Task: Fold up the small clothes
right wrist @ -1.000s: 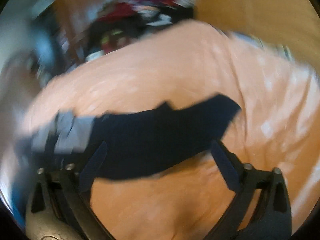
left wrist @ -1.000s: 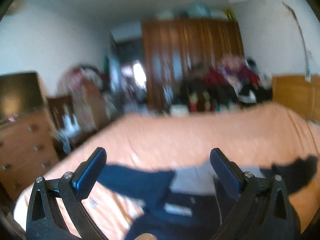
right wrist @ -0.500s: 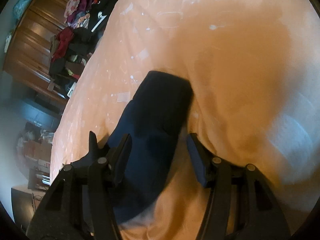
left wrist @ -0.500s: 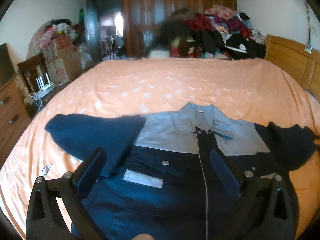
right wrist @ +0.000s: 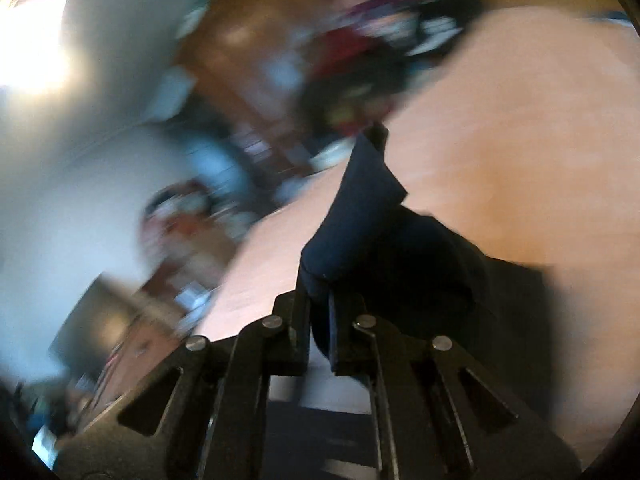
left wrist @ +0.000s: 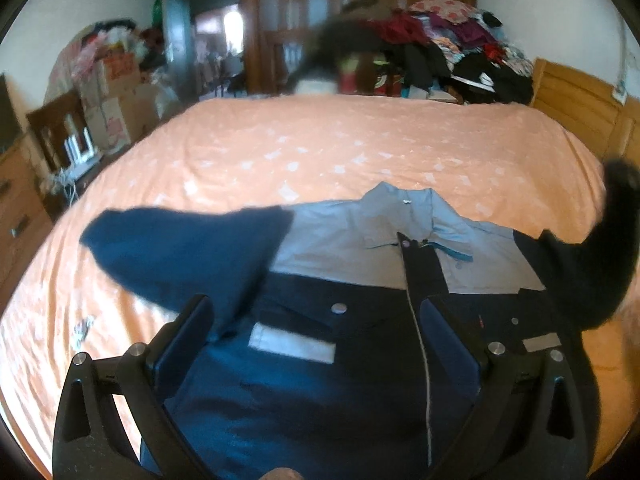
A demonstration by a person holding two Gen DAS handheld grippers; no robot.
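Note:
A small navy jacket (left wrist: 320, 360) with a light grey yoke and collar lies face up on the orange bedspread (left wrist: 340, 152). Its left sleeve (left wrist: 180, 256) stretches out to the left. My left gripper (left wrist: 316, 324) hovers open over the jacket's chest, with nothing between its fingers. In that same view the right sleeve (left wrist: 600, 264) is lifted off the bed at the far right. In the right wrist view, my right gripper (right wrist: 320, 300) is shut on the navy sleeve (right wrist: 360, 216), which rises between the closed fingers.
A pile of clothes (left wrist: 440, 48) sits beyond the far edge of the bed. A wooden headboard (left wrist: 580, 100) stands at the right, a wooden dresser (left wrist: 16, 216) at the left, boxes and clutter (left wrist: 112, 80) behind it.
My right gripper has closed on the right sleeve and lifted it off the bed, swinging the view up fast. The left gripper stays open over the jacket, almost unmoved.

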